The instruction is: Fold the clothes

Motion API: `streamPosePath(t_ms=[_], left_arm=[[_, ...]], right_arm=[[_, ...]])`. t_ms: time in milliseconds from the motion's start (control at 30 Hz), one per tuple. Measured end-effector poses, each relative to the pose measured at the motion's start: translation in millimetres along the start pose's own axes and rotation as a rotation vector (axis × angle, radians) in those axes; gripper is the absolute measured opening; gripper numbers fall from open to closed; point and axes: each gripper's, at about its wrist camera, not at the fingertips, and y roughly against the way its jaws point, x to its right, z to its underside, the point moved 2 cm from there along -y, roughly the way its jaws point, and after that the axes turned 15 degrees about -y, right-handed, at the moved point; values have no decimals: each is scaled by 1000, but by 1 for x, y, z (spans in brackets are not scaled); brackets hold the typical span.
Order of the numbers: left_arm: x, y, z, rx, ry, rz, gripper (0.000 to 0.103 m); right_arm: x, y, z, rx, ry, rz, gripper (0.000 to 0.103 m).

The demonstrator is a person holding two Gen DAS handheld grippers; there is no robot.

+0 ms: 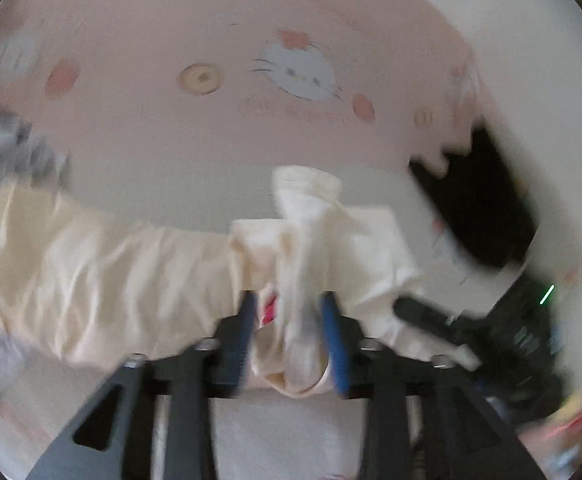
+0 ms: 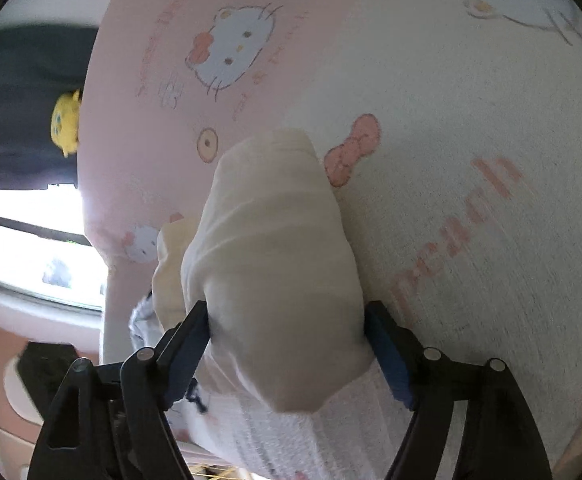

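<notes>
Your left gripper (image 1: 289, 304) has its blue-padded fingers (image 1: 333, 320) closed narrowly on a bunched fold of the cream garment (image 1: 103, 276). From this pinch the cloth stretches to the left across the pink cartoon-cat bedsheet (image 1: 171, 32), and a loose flap stands up just above the fingers. The frame is blurred, so the finer creases are not clear.

Your right gripper (image 2: 287, 320) is much wider apart, and its two pads press both sides of a thick roll of the same cream garment (image 2: 275, 248). This roll lies on the bedsheet (image 2: 431, 80), near its left edge, just beside a pink bow print (image 2: 353, 148). A yellow plush toy (image 2: 66, 122) sits past that edge.
</notes>
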Motion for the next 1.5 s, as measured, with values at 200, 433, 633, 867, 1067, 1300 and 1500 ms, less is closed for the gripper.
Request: streamPosePath(t_ms=[200,433,633,867,1067,1300,1500], left_arm=[[-51,33,12,74,280,51,81],[-83,32,48,34,412,20,81],[-112,30,74,79,580,82,81],[-138,25,81,157,651,36,81],[-137,14,68,170,635,-18,81],[-115,8,51,114,479,-149,44],[-114,7,59,103,572,9,37]], right_arm=[[17,13,6,8,-131,-60,80],[24,18,21,23,-185,-90,81],[14,12,25,80,-144,-82,95],[-5,-1,27,107,-17,-2,97],[-15,-3,31,115,100,105,84],[-27,-1,34,105,230,229,66],[-52,10,39,165,400,338,55]])
